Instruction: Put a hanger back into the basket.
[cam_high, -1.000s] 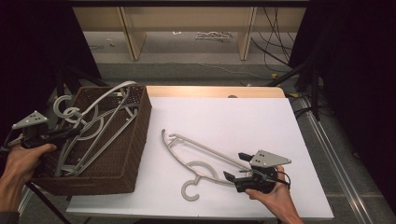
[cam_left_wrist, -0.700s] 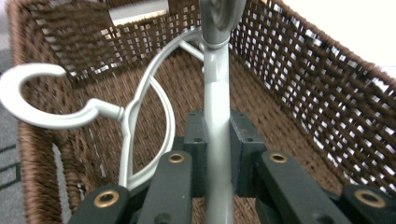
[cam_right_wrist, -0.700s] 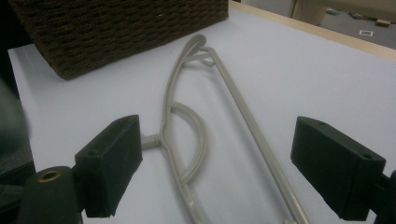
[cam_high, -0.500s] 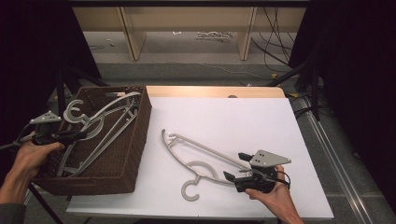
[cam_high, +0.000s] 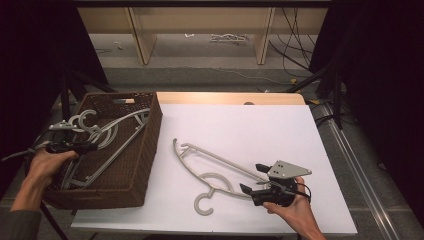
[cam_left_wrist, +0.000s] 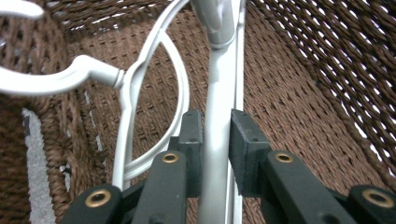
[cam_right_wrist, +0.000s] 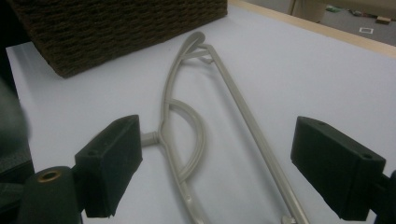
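Observation:
A brown wicker basket stands on the table's left and holds grey plastic hangers. My left gripper reaches over its left rim. In the left gripper view its pads sit against the straight bar of one grey hanger, low inside the basket; the jaws have just been easing open with the bar still between them. A second hanger's hook curves beside it. Another grey hanger lies flat on the white tabletop. My right gripper rests open at its near end, jaws wide on either side of it.
The white tabletop stretches right of the basket, with a wooden strip along its far edge. Wooden shelf legs and cables lie on the floor beyond. Dark stands flank both sides of the table.
My left hand has moved right and down, lowering the held hanger from above the basket's left rim into the basket. The right hand and the hanger on the table have stayed put.

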